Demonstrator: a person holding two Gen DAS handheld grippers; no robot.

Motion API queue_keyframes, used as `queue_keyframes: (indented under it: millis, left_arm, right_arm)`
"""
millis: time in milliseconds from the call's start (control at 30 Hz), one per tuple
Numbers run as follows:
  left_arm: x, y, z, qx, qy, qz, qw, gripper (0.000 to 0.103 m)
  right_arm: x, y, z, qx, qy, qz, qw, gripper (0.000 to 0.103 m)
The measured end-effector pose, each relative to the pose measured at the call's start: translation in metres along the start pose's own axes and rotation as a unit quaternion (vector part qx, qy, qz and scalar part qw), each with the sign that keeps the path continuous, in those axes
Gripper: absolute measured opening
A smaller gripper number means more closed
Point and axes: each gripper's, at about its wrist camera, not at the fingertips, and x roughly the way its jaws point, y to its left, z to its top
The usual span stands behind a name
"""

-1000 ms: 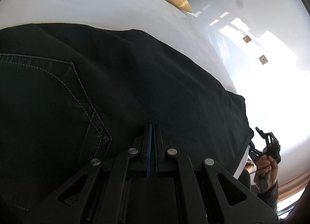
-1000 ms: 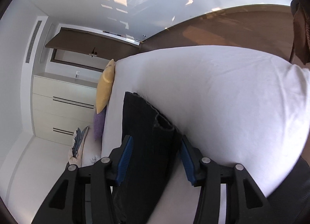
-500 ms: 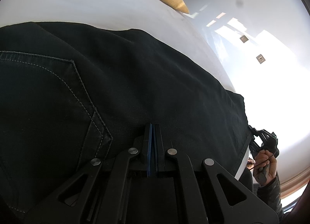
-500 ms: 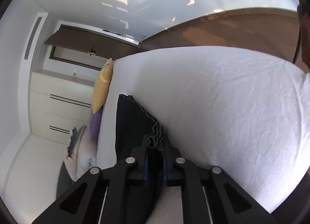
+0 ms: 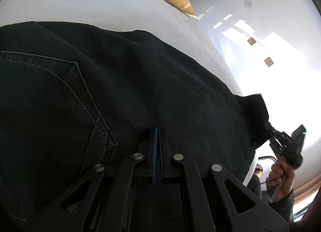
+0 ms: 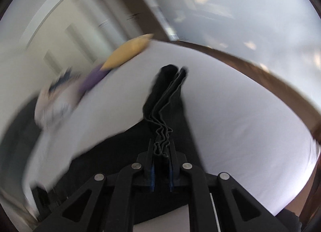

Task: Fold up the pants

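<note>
Black pants [image 5: 140, 83] lie spread on the white bed [image 5: 80, 3], with a stitched back pocket [image 5: 46, 99] at the left. My left gripper [image 5: 157, 131] is shut, and its tips rest against the fabric near the pocket; no cloth shows between the pads. My right gripper [image 6: 161, 147] is shut on the bunched, wavy hem ends of the pants [image 6: 166, 99], and the legs hang away from it toward the bed. From the left wrist view, a hand holds the right gripper [image 5: 269, 128] at the far right, where it lifts the hem corner off the sheet.
A yellow cushion [image 6: 128, 53] and a purple one [image 6: 94, 77] lie at the head of the bed beside a patterned white cloth [image 6: 56, 99]. A brown wooden edge [image 6: 260, 71] curves behind the white sheet [image 6: 240, 111]. White drawers and walls stand beyond.
The right gripper closed on the hem ends, then rose and rolled, lifting them off the bed; its view is now blurred. The left gripper stayed still and shut.
</note>
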Motion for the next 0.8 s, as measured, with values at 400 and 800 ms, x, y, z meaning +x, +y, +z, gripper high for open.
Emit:
queue_keyframes:
  millis: [400, 800]
  left_arm:
    - [-0.003, -0.006, 0.004, -0.009, -0.003, 0.021, 0.9997, 0.002]
    - [0.021, -0.053, 0.023, -0.095, 0.018, -0.114, 0.9888, 0.089]
  right_arm:
    - [0.046, 0.12, -0.105, -0.316, 0.044, -0.087, 0.944, 0.011]
    - [0.02, 0.165, -0.12, -0.402, -0.026, -0.119, 0.907, 0.011]
